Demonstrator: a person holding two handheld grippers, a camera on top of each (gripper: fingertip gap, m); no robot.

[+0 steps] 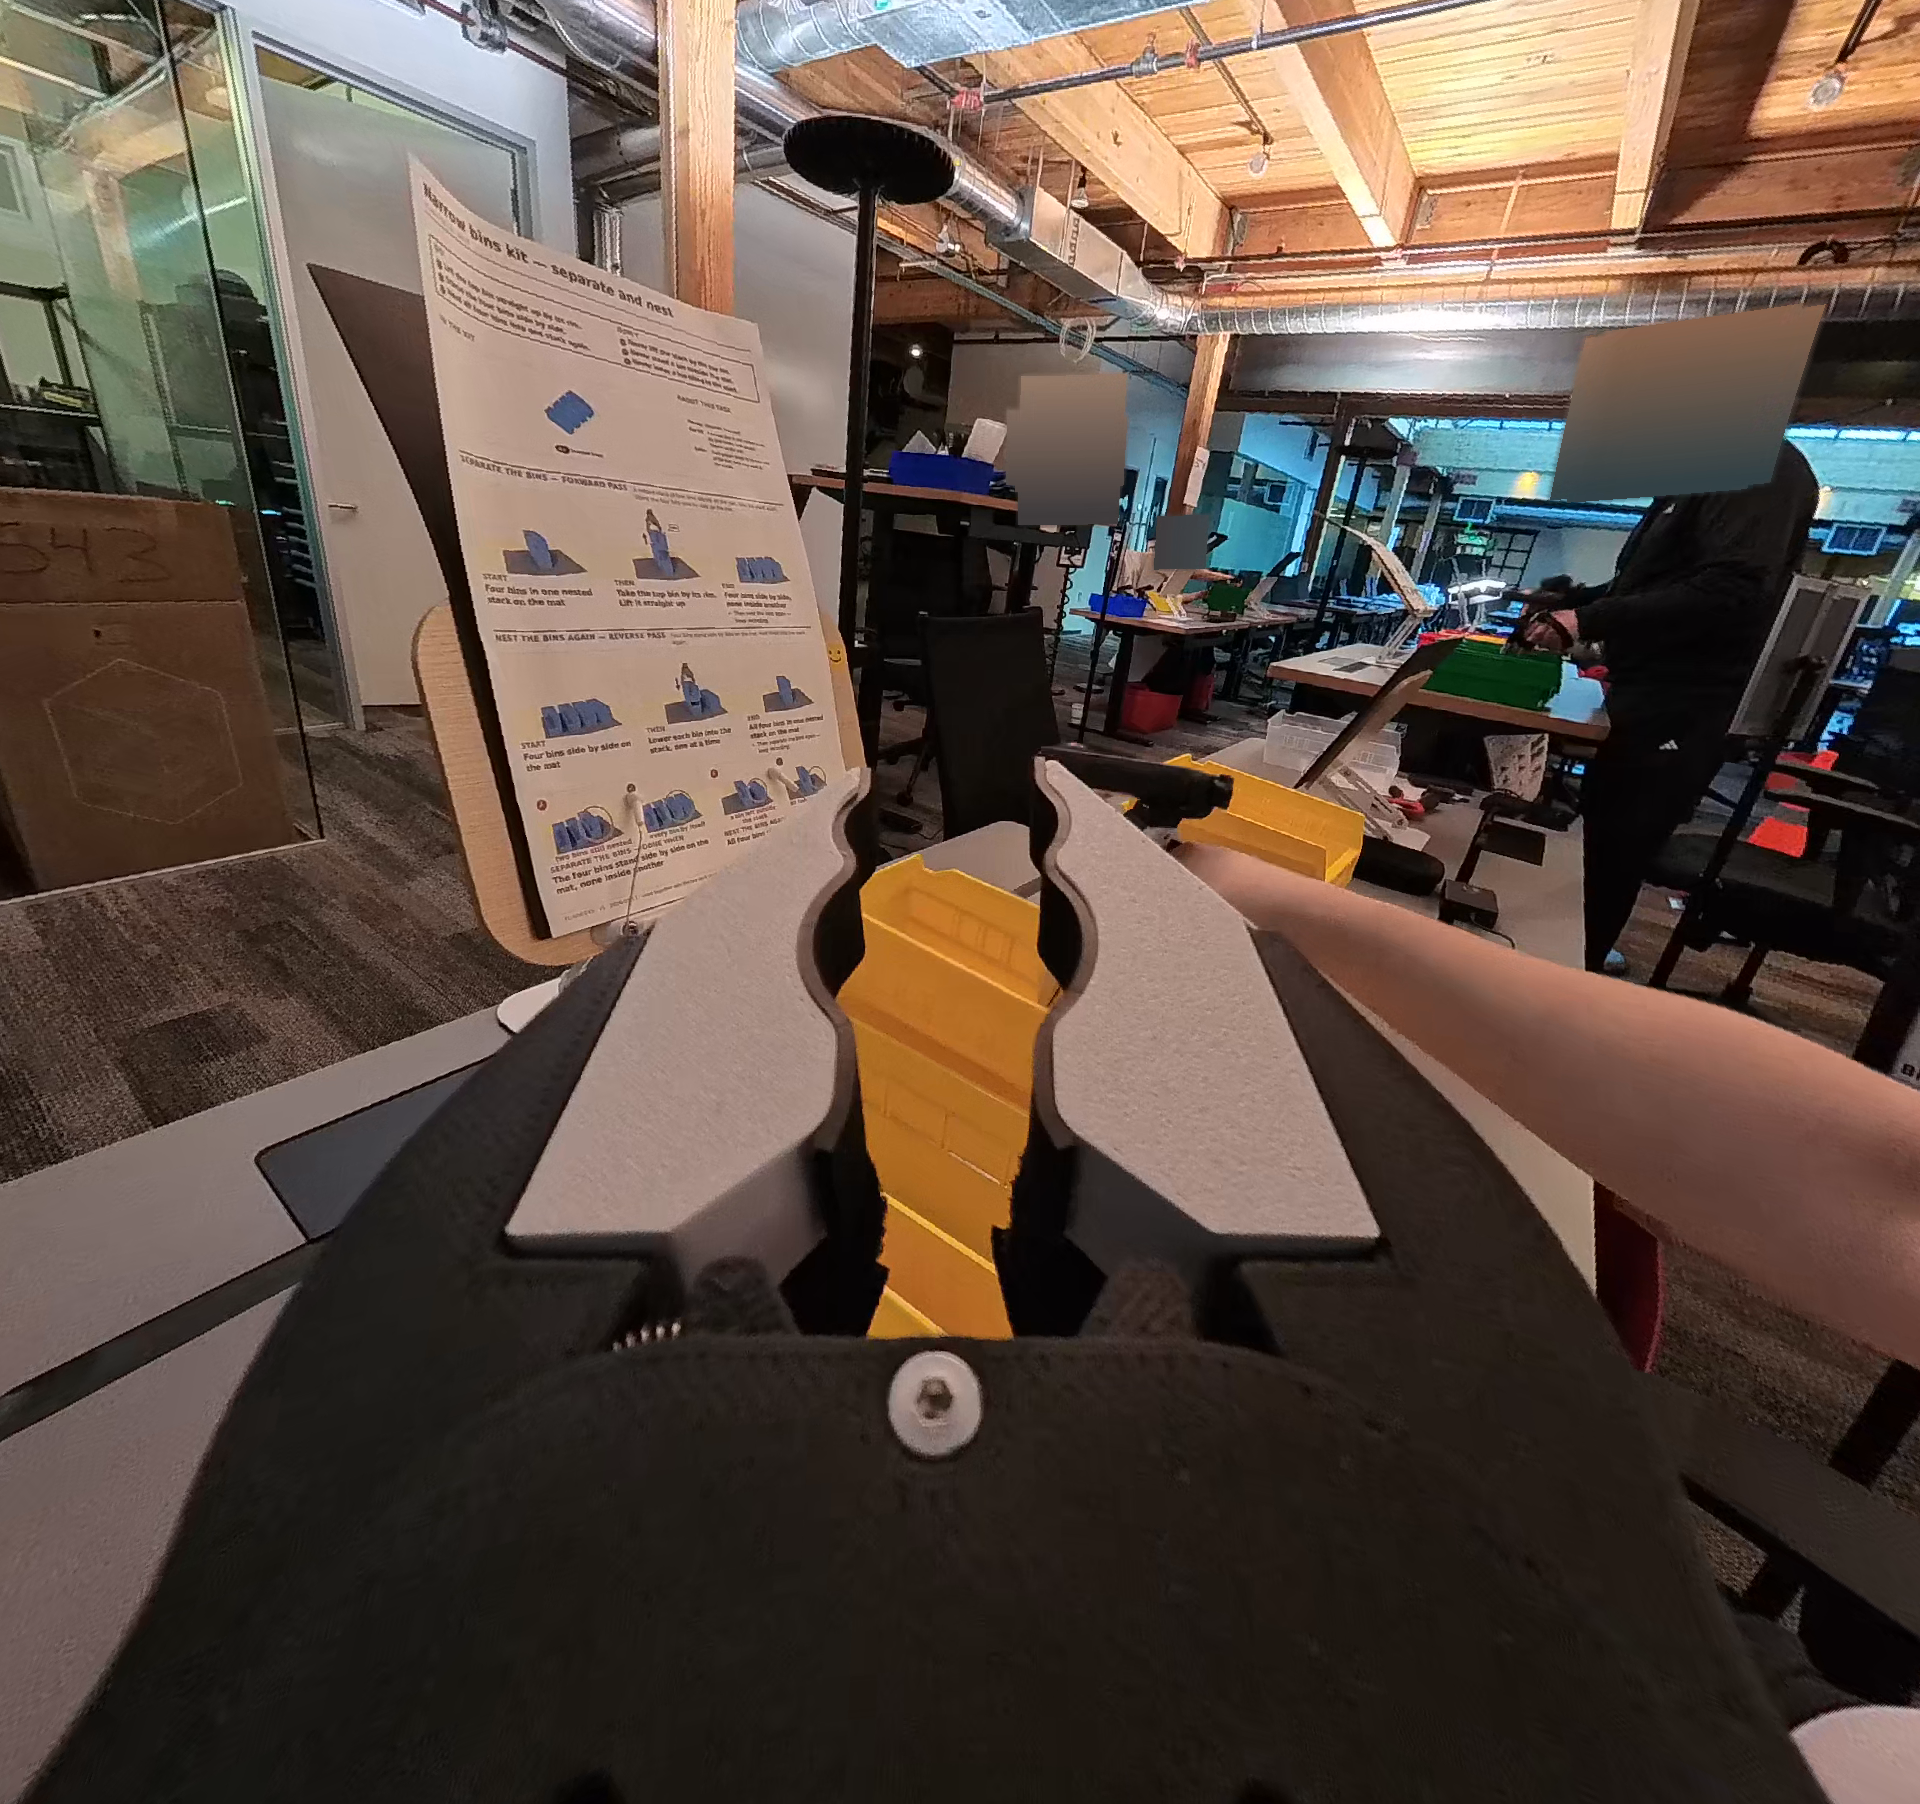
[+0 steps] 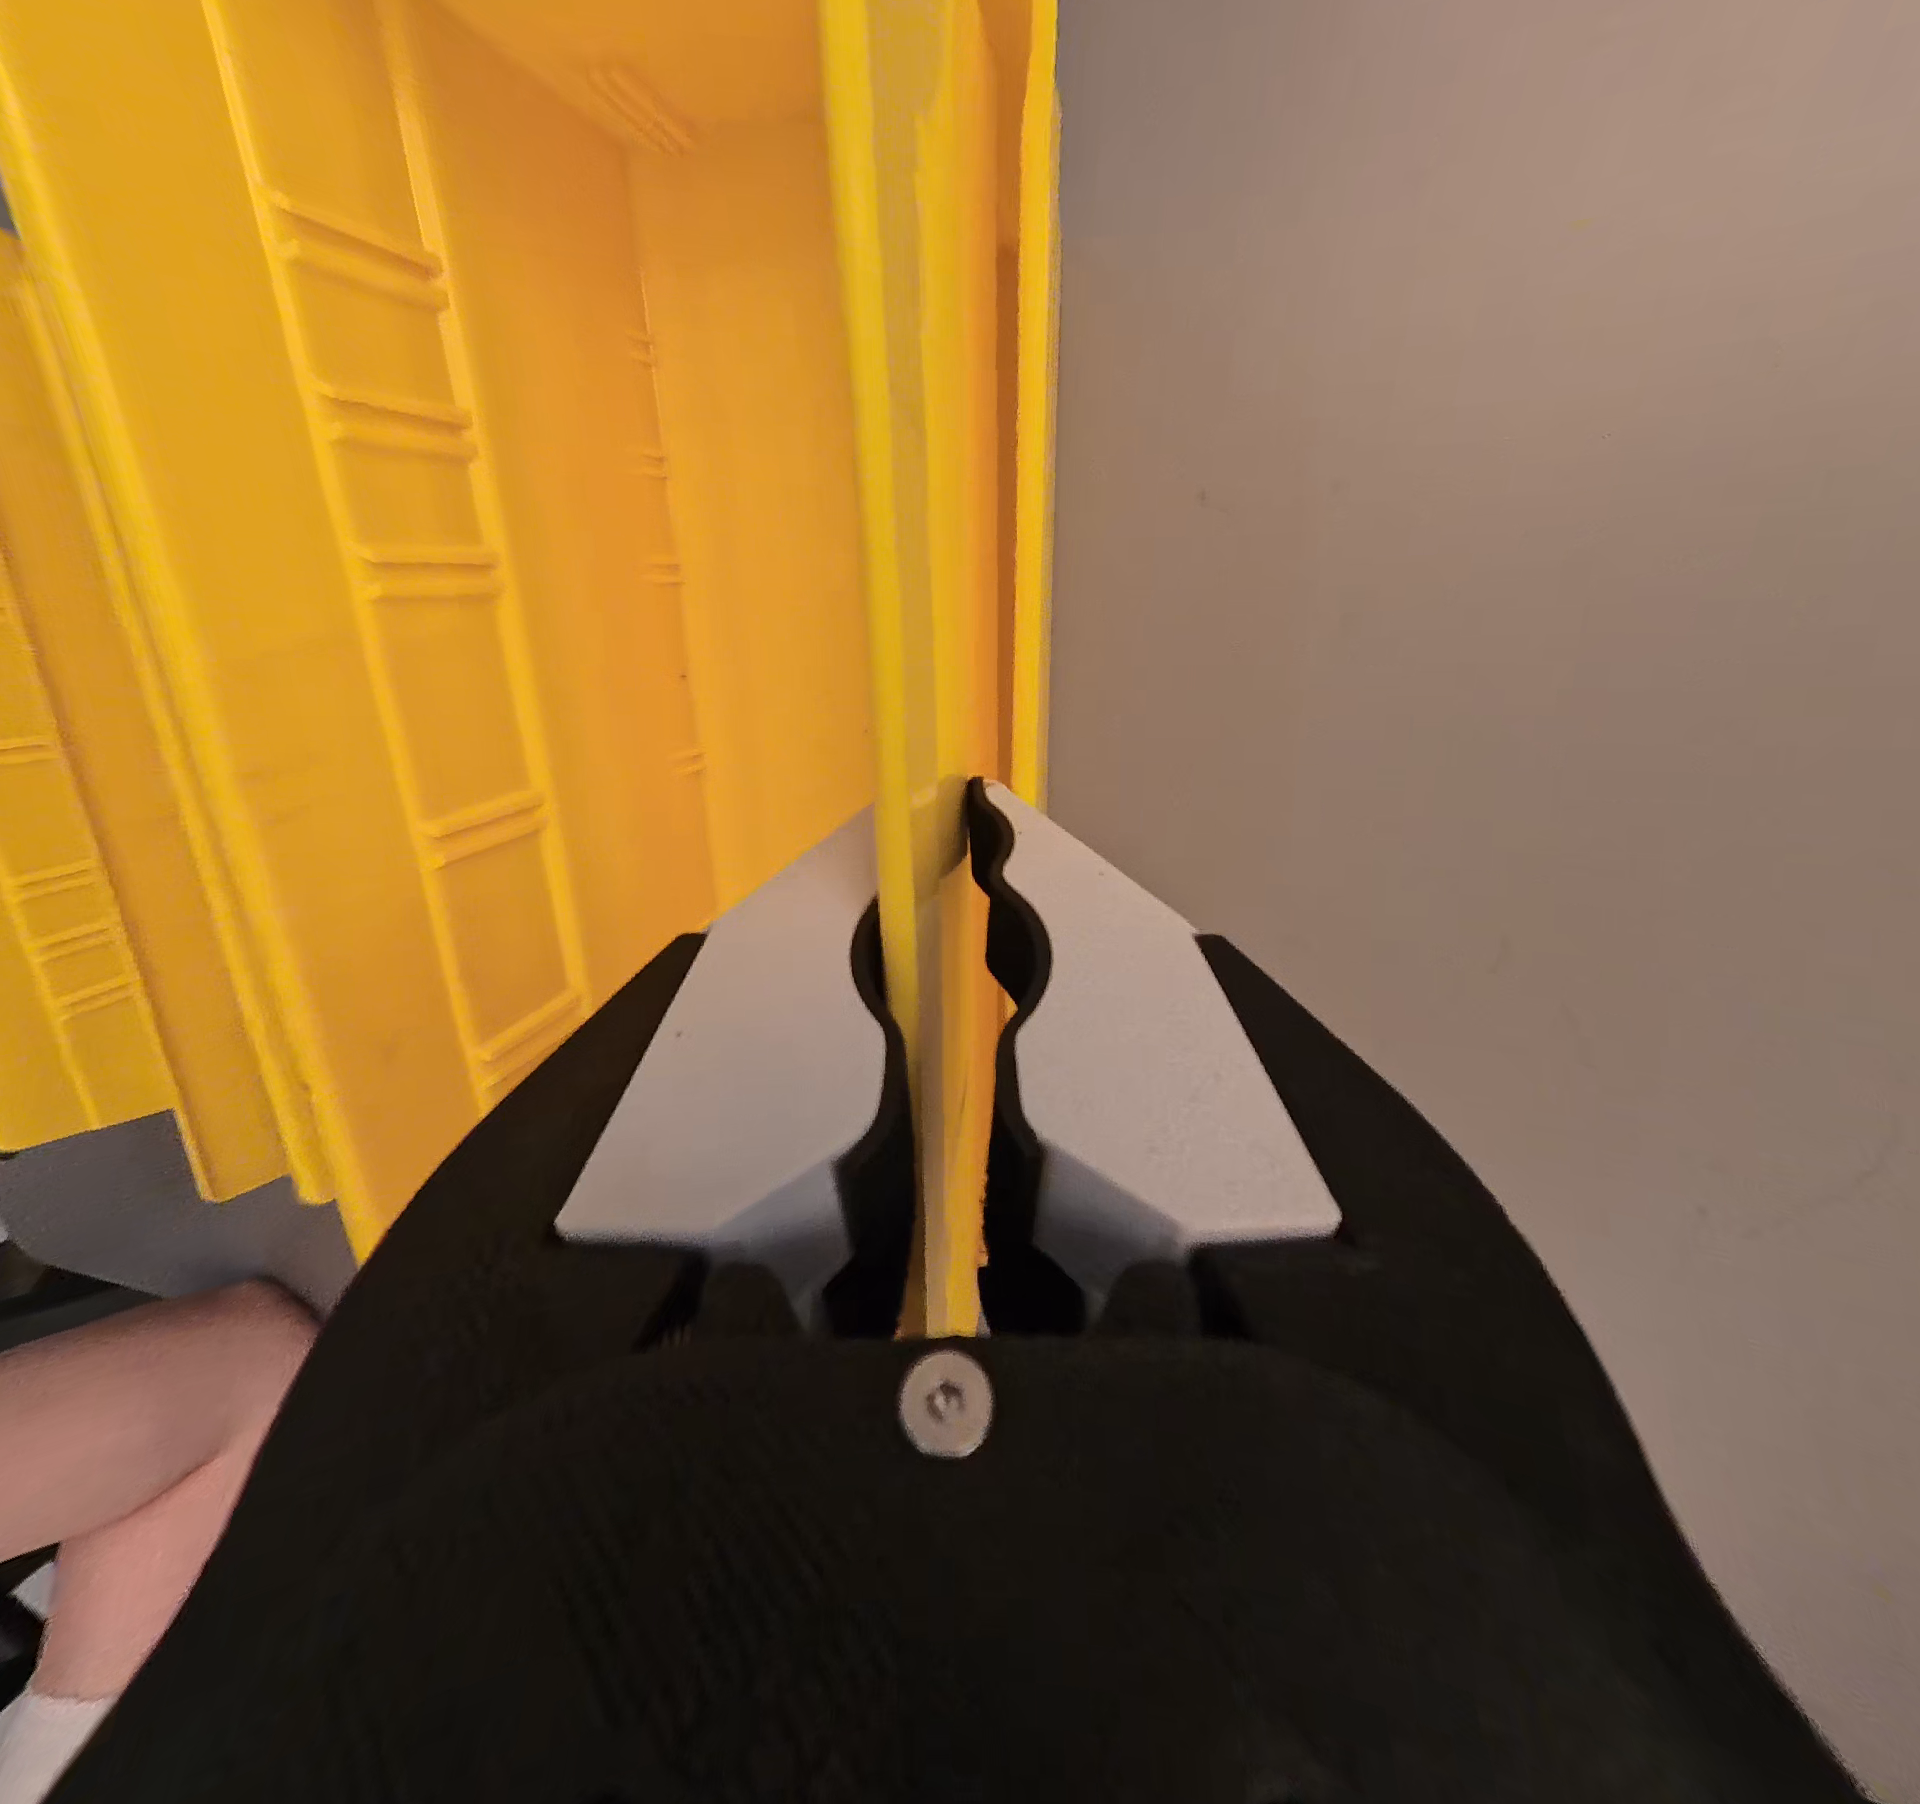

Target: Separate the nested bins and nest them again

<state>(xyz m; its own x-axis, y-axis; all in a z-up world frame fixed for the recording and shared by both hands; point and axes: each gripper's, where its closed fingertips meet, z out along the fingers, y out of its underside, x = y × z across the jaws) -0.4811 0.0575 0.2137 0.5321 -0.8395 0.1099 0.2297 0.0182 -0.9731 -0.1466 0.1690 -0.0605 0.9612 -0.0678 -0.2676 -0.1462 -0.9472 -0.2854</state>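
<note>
The right gripper (image 2: 951, 819) pinches the thin side wall of a yellow plastic bin (image 2: 468, 507), with both pads pressed on the wall. One finger sits inside the bin and the other finger (image 2: 1101, 923) sits outside, by the plain grey table top (image 2: 1455, 611). More yellow ribbed bin walls show to the left of these jaws. The left gripper (image 1: 948, 798) has its jaws spread apart, holding nothing. A second yellow plastic bin (image 1: 951, 933) lies just under and past its fingers. A white paper sheet with blue pictures (image 1: 613, 549) stands to the left of them. A bare arm (image 1: 1507, 1048) reaches across on the right, toward another yellow bin (image 1: 1288, 824).
</note>
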